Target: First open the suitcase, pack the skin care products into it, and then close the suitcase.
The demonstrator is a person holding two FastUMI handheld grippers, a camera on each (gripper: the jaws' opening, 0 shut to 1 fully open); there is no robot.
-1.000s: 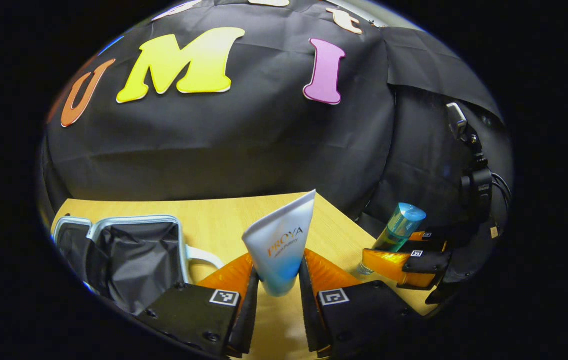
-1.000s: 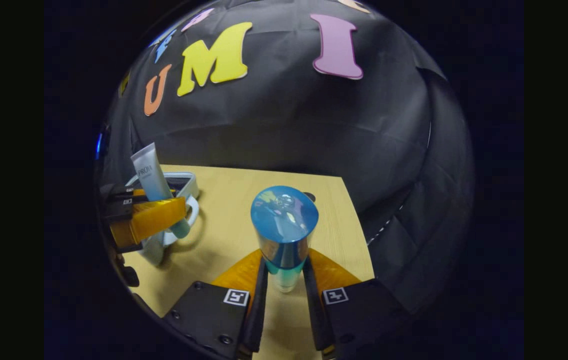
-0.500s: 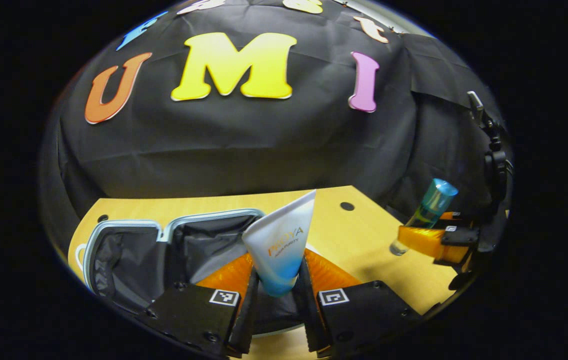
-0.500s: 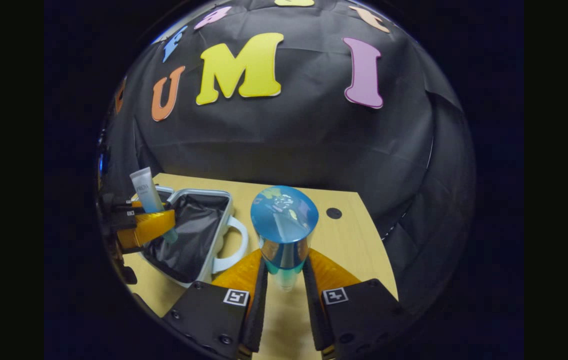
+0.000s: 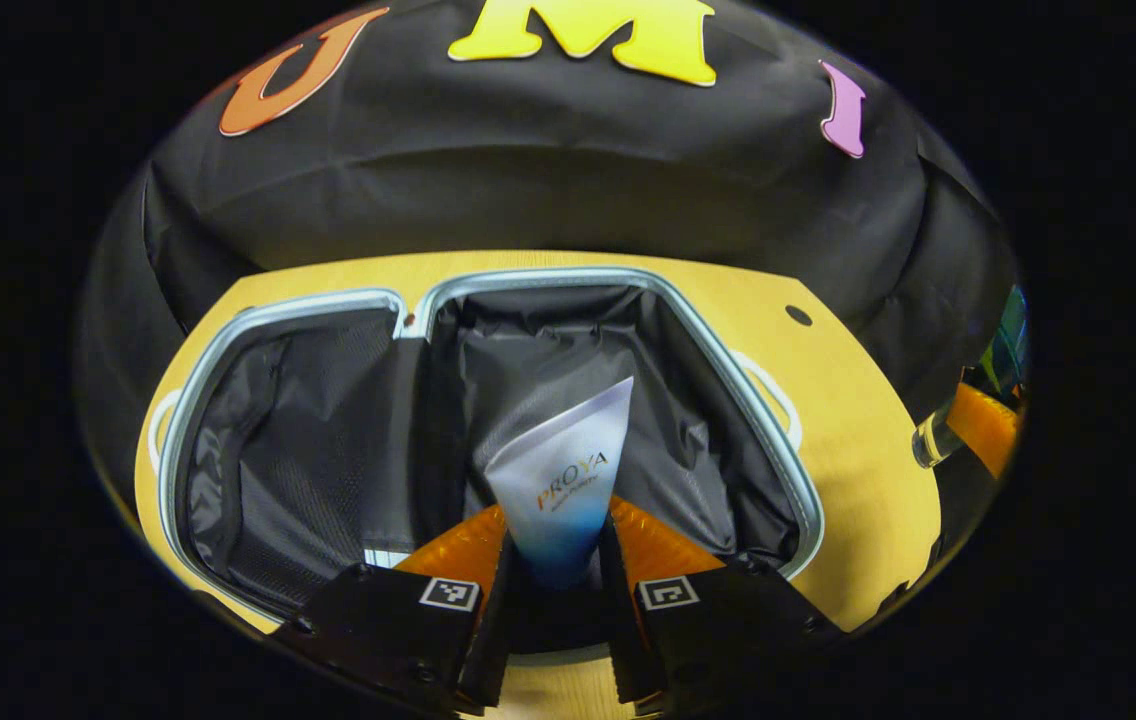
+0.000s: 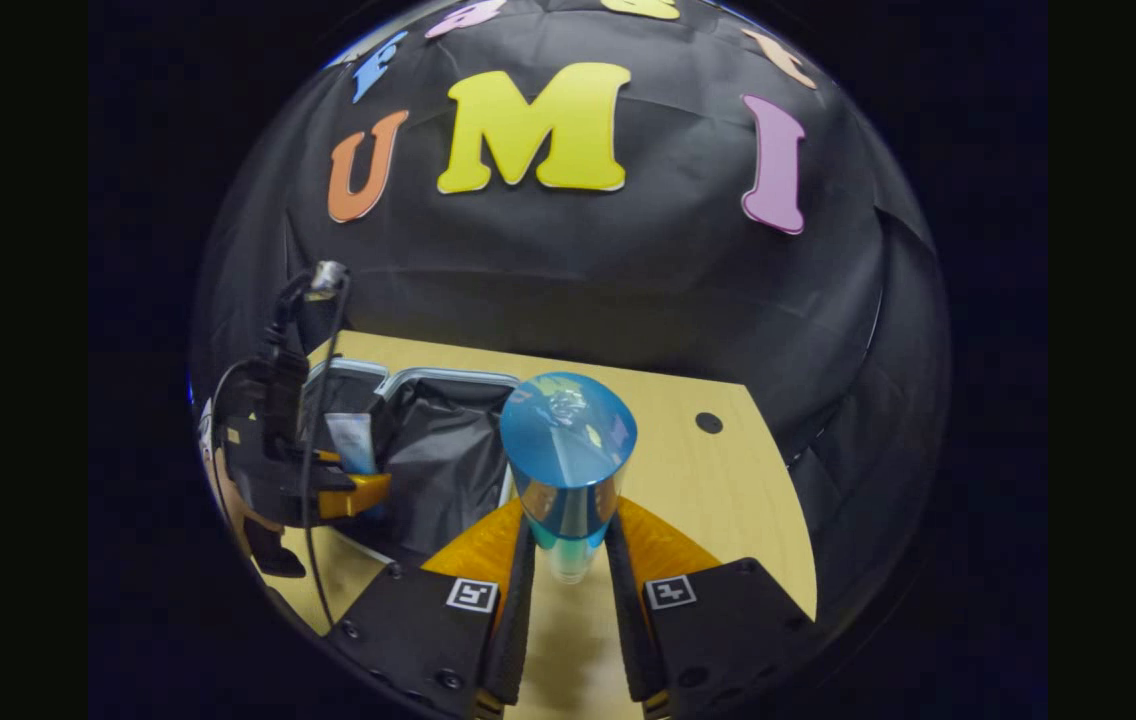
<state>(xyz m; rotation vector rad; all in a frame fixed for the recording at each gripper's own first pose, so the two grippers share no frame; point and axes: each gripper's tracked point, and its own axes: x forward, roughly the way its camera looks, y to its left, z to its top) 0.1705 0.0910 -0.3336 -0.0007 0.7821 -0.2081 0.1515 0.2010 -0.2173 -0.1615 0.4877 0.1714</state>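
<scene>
1. In the left gripper view, a white squeeze tube (image 5: 560, 478) fading to blue at its lower end is clamped between the jaws of the left gripper (image 5: 556, 590); both jaws are pressed against its lower part, and its flat crimped end is pointed up and away from them.
2. Beyond and beneath those jaws, the suitcase (image 5: 178, 420) is seen lying open on the wooden worktop (image 5: 868, 480), with its two halves spread side by side and lined with dark fabric.
3. The tube is held over the half directly ahead of the jaws; whether the lining is touched by it cannot be told.
4. A pale handle (image 5: 773, 395) is seen on the suitcase's edge, to the right of the jaws.
5. At the far right of the same view, part of the right gripper is seen, well apart from the left jaws, with the clear base of the bottle beside it.
6. In the right gripper view, a clear bottle with a blue cap (image 6: 568, 455) is gripped upright between the jaws of the right gripper (image 6: 568, 600), which are closed on its lower body, above bare worktop.
7. To the left of those jaws, the left gripper, with the tube, is seen over the open suitcase, with a cable (image 6: 313, 400) running along it.
</scene>
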